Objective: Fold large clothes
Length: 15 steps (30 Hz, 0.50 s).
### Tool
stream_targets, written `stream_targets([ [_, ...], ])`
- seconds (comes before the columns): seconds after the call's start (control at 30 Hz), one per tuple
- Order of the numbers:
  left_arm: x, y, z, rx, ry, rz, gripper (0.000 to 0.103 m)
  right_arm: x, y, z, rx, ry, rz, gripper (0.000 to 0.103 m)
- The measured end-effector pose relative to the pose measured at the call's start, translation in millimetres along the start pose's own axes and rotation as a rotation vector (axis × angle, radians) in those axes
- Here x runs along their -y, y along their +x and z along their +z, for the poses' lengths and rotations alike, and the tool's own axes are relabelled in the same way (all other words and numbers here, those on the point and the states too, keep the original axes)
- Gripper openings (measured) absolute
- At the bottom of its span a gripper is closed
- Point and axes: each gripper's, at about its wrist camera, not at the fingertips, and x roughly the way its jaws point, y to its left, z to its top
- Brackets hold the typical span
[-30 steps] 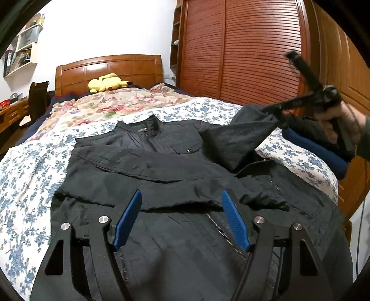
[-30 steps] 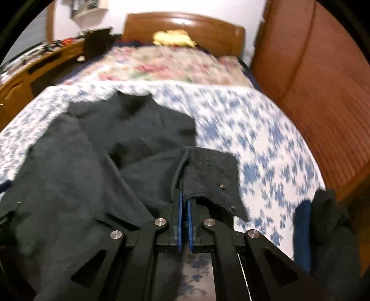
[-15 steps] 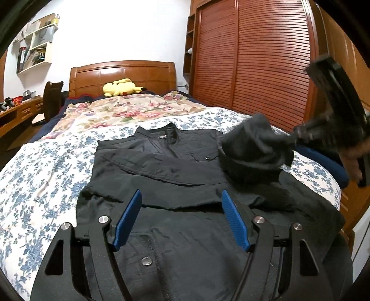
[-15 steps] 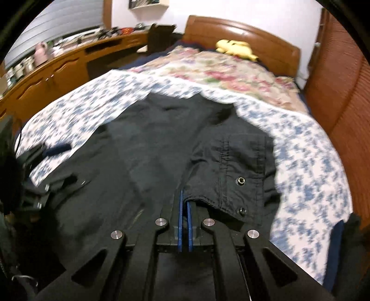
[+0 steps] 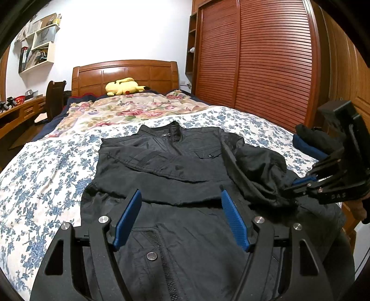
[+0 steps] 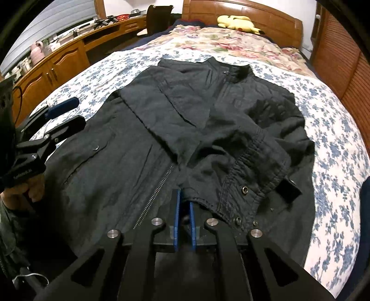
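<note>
Black jacket [image 6: 143, 143] lies flat on the bed [image 6: 335, 129], soft, limp, fairly heavy. My right jaws [image 6: 183, 208] are opening off the sleeve cuff [image 6: 249, 183]; left jaws [image 5: 180, 216] hover open, empty. Best hold: hem or shoulder seam

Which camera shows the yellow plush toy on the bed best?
The left wrist view: the yellow plush toy lies whole against the headboard, fairly central and sharp. The right wrist view also shows the toy, but near the top edge, more stretched by the lens and dimmer.
</note>
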Motion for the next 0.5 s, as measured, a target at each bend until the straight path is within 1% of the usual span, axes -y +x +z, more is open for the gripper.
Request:
stream_targets([
  [0.03,0.7,0.4,0.1,-0.001,0.001,-0.001,0.072,-4.5,-6.1,1.5,0.013,-0.001,-0.009,0.018],
  [0.1,3.1,1.9,-0.4,-0.005,0.006,-0.002,0.072,-10.4,-21.3,0.1,0.042,-0.004,-0.016,0.032],
  [0.2,7.0,3.9,-1.3,-0.011,0.012,-0.008,0.072,-8.1,-35.5,-3.1,0.083,-0.009,-0.044,0.043],
  [0.4,17.6,7.8,-2.0,-0.021,0.025,-0.025,0.072,7.5,-47.1,-14.0,0.130,0.004,-0.090,0.043],
  [0.5,24.0,9.9,-3.0,-0.028,0.034,-0.034,0.072,18.1,-47.4,-23.7,0.150,0.044,-0.103,0.043],
])
